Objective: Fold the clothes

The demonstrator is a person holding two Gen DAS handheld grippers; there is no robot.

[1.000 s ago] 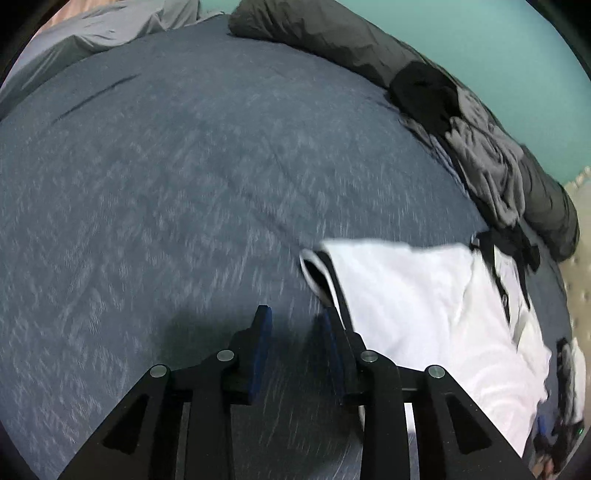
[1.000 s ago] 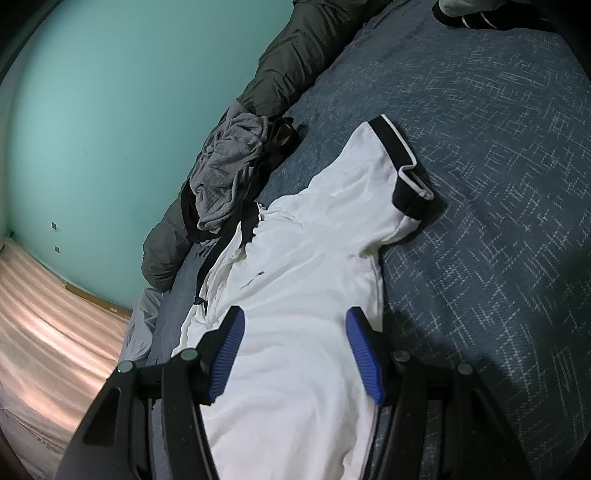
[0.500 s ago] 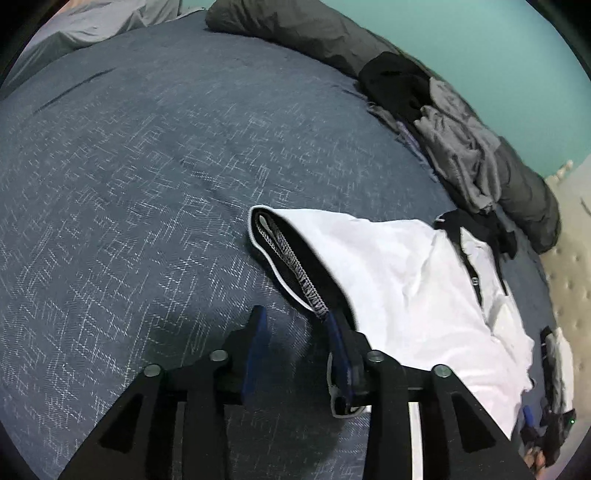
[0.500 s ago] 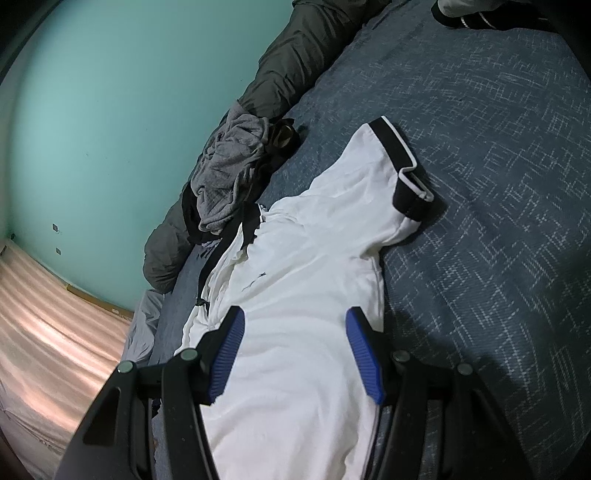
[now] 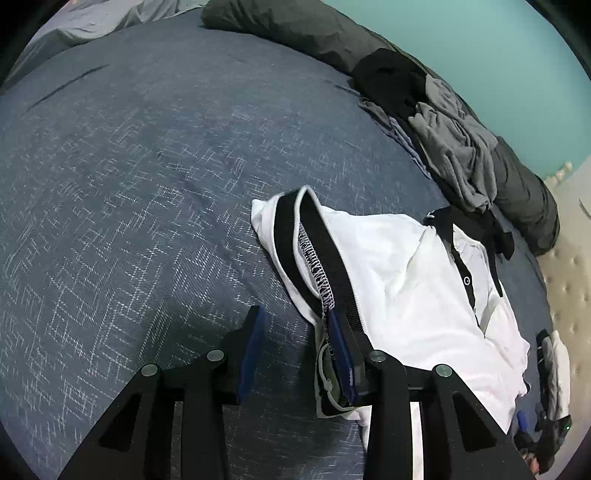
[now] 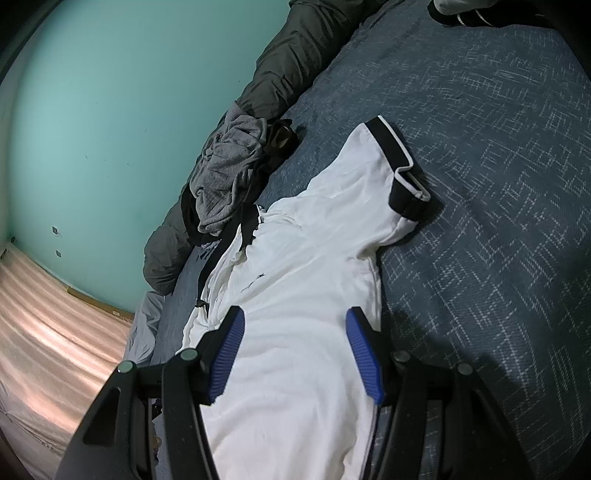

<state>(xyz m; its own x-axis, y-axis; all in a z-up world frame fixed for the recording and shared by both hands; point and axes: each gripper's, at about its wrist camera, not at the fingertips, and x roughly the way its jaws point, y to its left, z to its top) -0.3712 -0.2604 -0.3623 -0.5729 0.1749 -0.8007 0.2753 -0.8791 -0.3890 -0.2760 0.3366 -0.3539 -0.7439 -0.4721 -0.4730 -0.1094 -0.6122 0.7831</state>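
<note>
Hooking a sleeve cuff: white polo shirt (image 5: 399, 280) spread on the blue bed (image 5: 140, 184), both grippers wide apart.

Left gripper (image 5: 295, 354) sits near, jaws spread and clamping nothing, its right finger (image 5: 341, 354) tucked inside the black-trimmed sleeve cuff (image 5: 314, 251), lifting it off the cover. Right gripper (image 6: 295, 350) hovers over the shirt's body with jaws open and empty, the white fabric lying between them. Far right, a grey garment (image 5: 454, 151) is heaped against a dark rolled duvet (image 5: 295, 29) along the teal wall (image 6: 110, 110).
</note>
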